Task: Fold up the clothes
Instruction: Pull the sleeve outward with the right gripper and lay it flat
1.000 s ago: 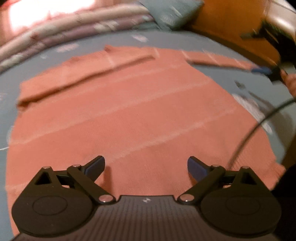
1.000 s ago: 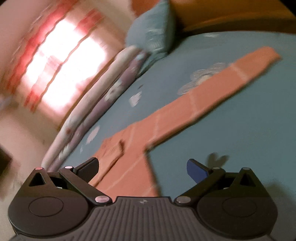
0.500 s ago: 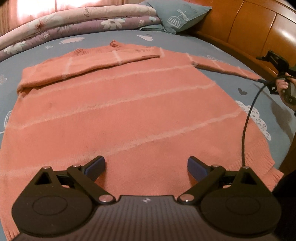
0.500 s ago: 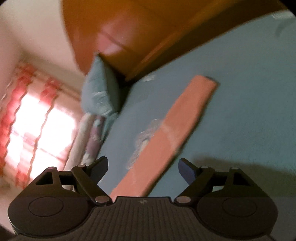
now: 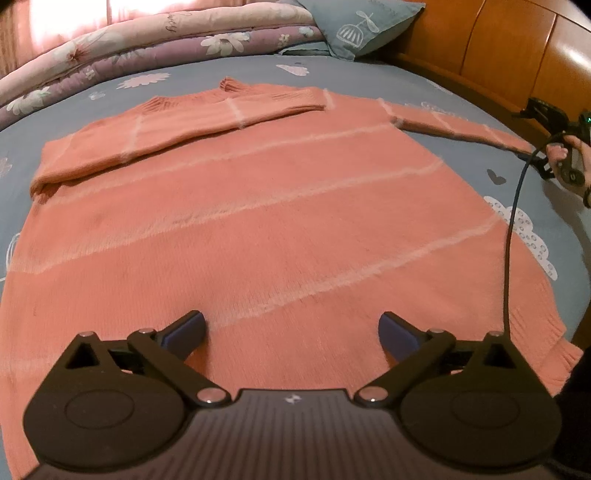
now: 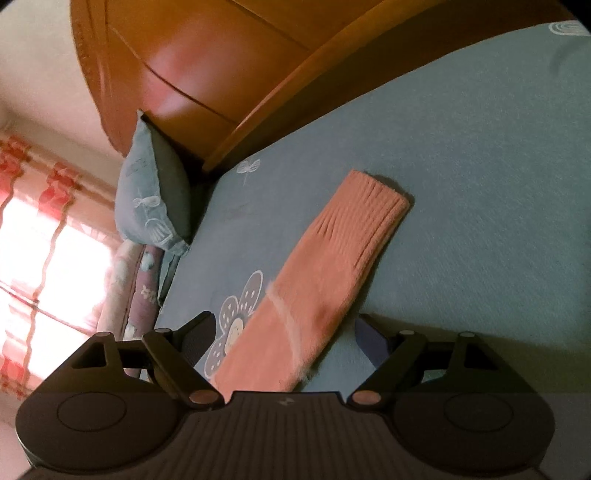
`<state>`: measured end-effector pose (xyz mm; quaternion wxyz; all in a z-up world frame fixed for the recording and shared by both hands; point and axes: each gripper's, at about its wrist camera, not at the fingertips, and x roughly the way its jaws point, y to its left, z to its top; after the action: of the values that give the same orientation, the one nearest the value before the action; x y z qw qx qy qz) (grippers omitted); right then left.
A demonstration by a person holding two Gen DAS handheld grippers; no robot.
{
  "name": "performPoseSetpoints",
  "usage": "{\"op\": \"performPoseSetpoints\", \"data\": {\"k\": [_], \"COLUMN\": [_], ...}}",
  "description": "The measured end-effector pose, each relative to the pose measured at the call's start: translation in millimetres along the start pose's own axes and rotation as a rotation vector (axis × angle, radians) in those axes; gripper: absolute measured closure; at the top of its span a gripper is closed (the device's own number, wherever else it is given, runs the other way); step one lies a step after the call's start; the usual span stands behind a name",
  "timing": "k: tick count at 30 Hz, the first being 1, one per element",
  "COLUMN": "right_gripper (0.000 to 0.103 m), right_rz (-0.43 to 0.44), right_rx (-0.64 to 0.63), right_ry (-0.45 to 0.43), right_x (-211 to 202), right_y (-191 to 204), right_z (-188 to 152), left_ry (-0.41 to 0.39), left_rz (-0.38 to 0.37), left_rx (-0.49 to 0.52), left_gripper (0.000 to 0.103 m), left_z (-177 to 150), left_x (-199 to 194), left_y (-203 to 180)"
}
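Note:
A salmon sweater [image 5: 258, 206] with pale stripes lies flat on the blue bedsheet [image 5: 369, 81]. One sleeve [image 5: 177, 129] is folded across the chest. The other sleeve [image 5: 454, 123] stretches out to the right. My left gripper [image 5: 291, 328] hovers open over the sweater's lower body, with nothing between its fingers. My right gripper [image 6: 284, 325] is open and low over that stretched sleeve [image 6: 332, 273], which runs between its fingers untouched, with the ribbed cuff [image 6: 373, 203] ahead. In the left wrist view a hand [image 5: 565, 158] holds the right gripper at the sleeve's end.
A wooden headboard [image 5: 498, 55] borders the bed on the right, with a blue pillow [image 5: 362, 26] against it. A rolled floral quilt [image 5: 147, 40] lies along the far edge. A black cable [image 5: 511, 229] arcs over the sweater's right side. A bright curtained window [image 6: 37, 240] is behind.
The right gripper has travelled out along the stretched sleeve to its cuff end, sunk lower and rolled, and its jaws have narrowed a little. The left gripper has stayed put.

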<state>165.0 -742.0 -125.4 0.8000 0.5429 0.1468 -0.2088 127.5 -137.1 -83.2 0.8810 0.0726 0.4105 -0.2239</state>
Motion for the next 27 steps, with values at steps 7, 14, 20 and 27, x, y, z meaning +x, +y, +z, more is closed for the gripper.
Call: {"op": "performPoseSetpoints", "data": {"k": [7, 14, 20, 27], "right_gripper": [0.01, 0.003, 0.002, 0.0], "right_rz": [-0.009, -0.009, -0.002, 0.005], "right_rx": [-0.054, -0.136, -0.139, -0.132], "right_ry": [-0.013, -0.049, -0.061, -0.067], "right_x": [10.3, 12.7, 15.3, 16.2], "right_y": [8.4, 13.4, 15.0, 15.4], "right_z": [3.5, -2.6, -0.4, 0.3], "left_ry": [-0.006, -0.006, 0.001, 0.007], "left_rz": [0.003, 0.0, 0.013, 0.022], "left_rx": [0.008, 0.005, -0.001, -0.002], "left_gripper": [0.003, 0.003, 0.003, 0.002], "left_z": [0.8, 3.7, 7.0, 9.3], "left_x": [1.8, 4.0, 6.2, 8.2], "left_y": [3.1, 6.2, 5.5, 6.1]}}
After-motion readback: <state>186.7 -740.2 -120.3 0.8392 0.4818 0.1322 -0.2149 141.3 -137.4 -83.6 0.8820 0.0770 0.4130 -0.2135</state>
